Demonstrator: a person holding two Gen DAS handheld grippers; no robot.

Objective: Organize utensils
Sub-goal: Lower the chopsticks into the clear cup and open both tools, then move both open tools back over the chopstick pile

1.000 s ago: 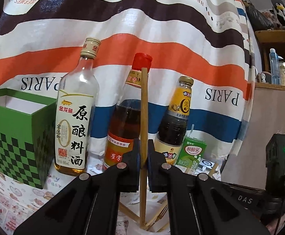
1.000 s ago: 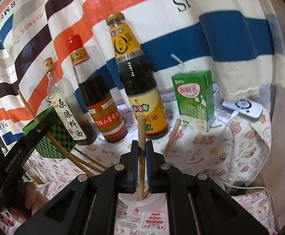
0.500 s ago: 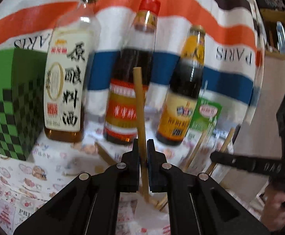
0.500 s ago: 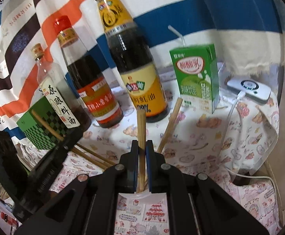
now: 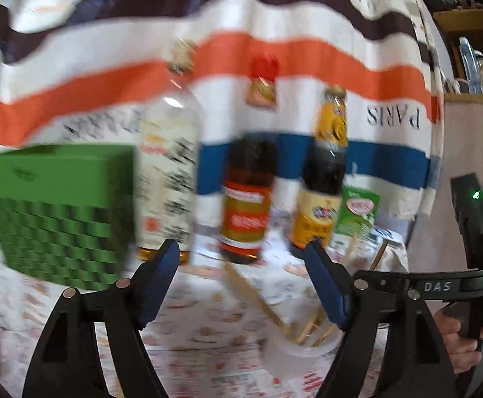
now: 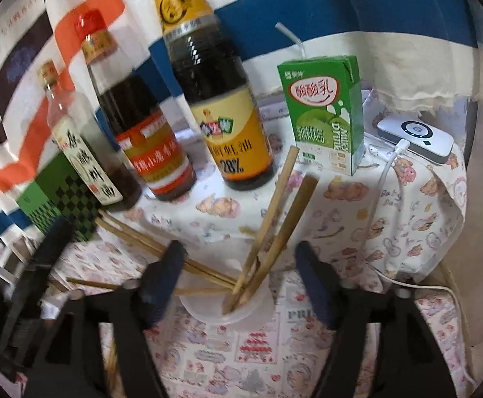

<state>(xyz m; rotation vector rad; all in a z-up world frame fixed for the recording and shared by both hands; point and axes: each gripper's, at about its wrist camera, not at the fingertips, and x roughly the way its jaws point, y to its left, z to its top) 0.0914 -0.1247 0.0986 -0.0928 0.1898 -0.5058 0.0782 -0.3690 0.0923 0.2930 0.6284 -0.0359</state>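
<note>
Several wooden chopsticks [image 6: 276,212] stand tilted in a clear plastic cup [image 6: 208,313] on the patterned tablecloth. In the right wrist view my right gripper [image 6: 239,252] is just above the cup, its jaws opening wide, and the chopsticks lean up between them without touching the pads. The blurred left wrist view shows my left gripper [image 5: 241,252] also opening, with nothing between its pads; the cup [image 5: 302,348] and its chopsticks [image 5: 258,295] lie low and right of centre there.
Three sauce bottles [image 6: 221,99] stand in a row behind the cup, with a green checkered box [image 5: 58,212] to their left and a green drink carton [image 6: 324,112] to their right. A white charger with cable [image 6: 414,136] lies at the table's right edge. A striped cloth hangs behind.
Both grippers were shut on a chopstick each; both now stand wide apart and the chopsticks rest in the cup. The left view has swung and blurred.
</note>
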